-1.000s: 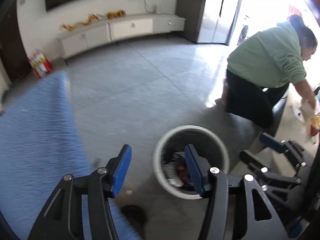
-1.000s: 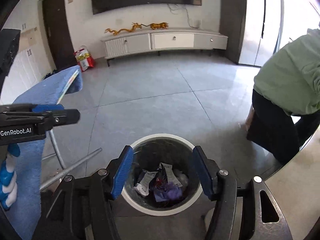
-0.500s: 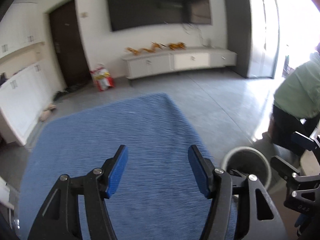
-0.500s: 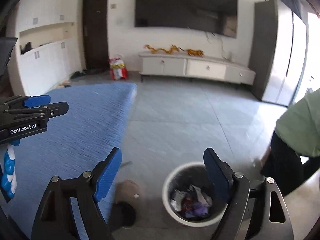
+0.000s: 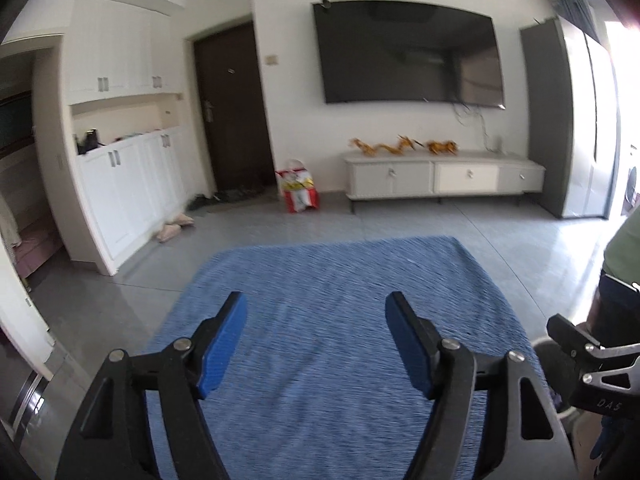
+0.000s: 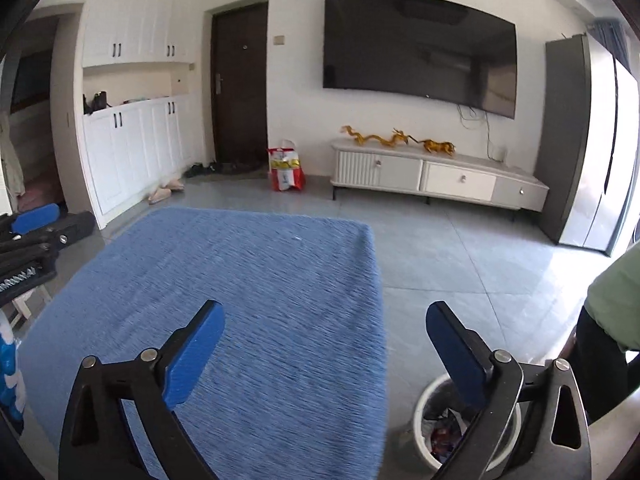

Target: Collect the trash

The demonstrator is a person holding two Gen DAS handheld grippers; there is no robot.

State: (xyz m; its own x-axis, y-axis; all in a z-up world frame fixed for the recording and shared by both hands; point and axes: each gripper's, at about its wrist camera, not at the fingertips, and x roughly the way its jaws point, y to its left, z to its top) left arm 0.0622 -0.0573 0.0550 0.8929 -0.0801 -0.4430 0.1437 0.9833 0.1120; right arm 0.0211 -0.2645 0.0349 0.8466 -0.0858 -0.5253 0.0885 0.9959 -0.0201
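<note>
Grey floor [image 6: 460, 264]: white bin [image 6: 426, 446] holds wrappers [image 6: 444, 434], seemingly crumpled.

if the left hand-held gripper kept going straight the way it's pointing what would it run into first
Most likely the blue cloth surface: the left hand-held gripper, jaws opening with nothing between them, tilts down toward it. Depth is unclear.

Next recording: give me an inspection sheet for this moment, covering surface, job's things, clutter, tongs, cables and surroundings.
Surface: blue ribbed cloth-covered table, bare; no trash seen on it.
Job's things: white round trash bin on the grey floor right of the table, wrappers inside.
Clutter: red-and-yellow bag, slippers by the cabinets.
Tongs: left tongs and right tongs both opening, nothing between them.
Cables: loose wires under the wall television.
Surroundings: person in green top at right edge.
</note>
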